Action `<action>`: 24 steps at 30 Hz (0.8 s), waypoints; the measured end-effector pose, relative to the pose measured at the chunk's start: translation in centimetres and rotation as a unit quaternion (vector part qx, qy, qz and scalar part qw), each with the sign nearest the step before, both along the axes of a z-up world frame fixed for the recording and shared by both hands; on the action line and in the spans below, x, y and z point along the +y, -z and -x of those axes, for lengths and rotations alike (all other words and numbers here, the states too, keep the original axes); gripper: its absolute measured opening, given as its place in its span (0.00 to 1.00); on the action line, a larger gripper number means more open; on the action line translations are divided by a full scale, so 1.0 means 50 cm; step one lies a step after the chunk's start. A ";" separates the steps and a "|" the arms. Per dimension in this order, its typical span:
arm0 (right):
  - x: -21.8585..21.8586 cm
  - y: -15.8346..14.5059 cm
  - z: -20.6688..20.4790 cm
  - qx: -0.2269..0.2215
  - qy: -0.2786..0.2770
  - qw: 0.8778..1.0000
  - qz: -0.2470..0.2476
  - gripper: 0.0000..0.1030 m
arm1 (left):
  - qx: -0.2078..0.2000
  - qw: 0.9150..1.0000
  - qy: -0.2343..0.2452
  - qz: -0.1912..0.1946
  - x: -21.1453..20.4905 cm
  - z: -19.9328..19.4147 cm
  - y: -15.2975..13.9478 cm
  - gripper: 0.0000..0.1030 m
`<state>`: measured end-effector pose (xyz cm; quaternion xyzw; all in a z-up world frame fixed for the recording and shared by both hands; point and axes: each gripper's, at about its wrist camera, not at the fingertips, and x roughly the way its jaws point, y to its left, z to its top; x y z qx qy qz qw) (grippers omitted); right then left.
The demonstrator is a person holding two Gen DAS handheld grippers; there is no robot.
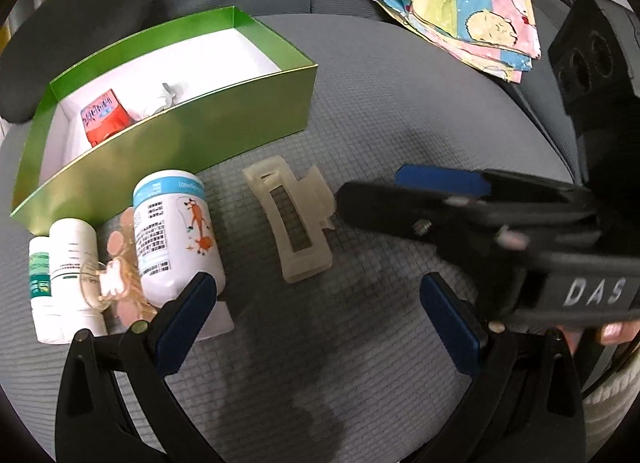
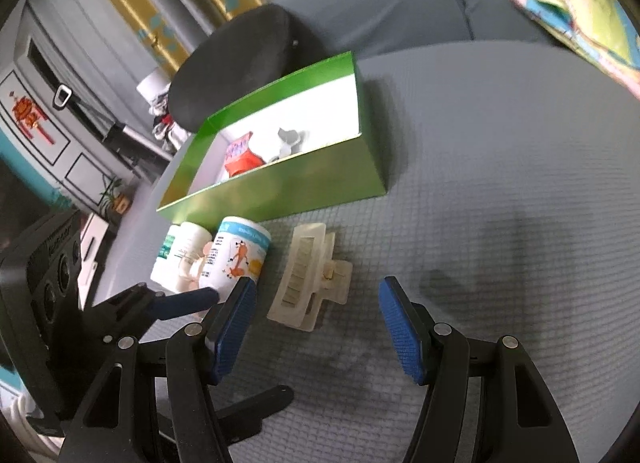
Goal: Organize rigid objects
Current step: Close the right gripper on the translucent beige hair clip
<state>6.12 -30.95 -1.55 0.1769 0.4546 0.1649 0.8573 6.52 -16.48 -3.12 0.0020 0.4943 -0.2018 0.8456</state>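
A cream hair claw clip (image 1: 294, 219) lies on the grey cushion, in front of a green box (image 1: 224, 115). It also shows in the right wrist view (image 2: 310, 281), with the box (image 2: 280, 183) behind it. My left gripper (image 1: 320, 299) is open and empty, just short of the clip. My right gripper (image 2: 318, 303) is open and empty, the clip just ahead of its fingers; it reaches in from the right in the left wrist view (image 1: 368, 191). A white bottle with a fox print (image 1: 176, 231) lies left of the clip beside two smaller white bottles (image 1: 68, 275).
The box holds a red packet (image 1: 102, 115) and a white object (image 1: 166, 97). A clear pink clip (image 1: 116, 283) lies among the bottles. A folded cartoon-print cloth (image 1: 456, 7) lies at the back right. A dark cushion (image 1: 80, 27) sits behind the box.
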 end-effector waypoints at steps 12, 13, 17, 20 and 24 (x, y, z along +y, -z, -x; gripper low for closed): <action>0.043 0.050 -0.103 0.064 -0.067 0.995 -0.027 0.64 | 0.049 0.998 -0.014 0.030 -0.011 -0.041 0.025 0.80; 0.046 0.057 -0.108 0.072 -0.070 0.995 -0.029 0.64 | 0.058 0.998 -0.016 0.026 -0.011 -0.046 0.031 0.75; 0.058 0.080 -0.122 0.094 -0.075 0.993 -0.018 0.63 | 0.055 0.998 -0.016 0.015 -0.020 -0.050 0.039 0.75; 0.062 0.089 -0.124 0.099 -0.083 0.992 -0.017 0.50 | 0.049 0.999 -0.018 0.015 -0.022 -0.054 0.038 0.61; 0.052 0.091 -0.122 0.096 -0.084 0.991 -0.034 0.42 | 0.035 0.999 -0.008 -0.002 -0.030 -0.055 0.040 0.52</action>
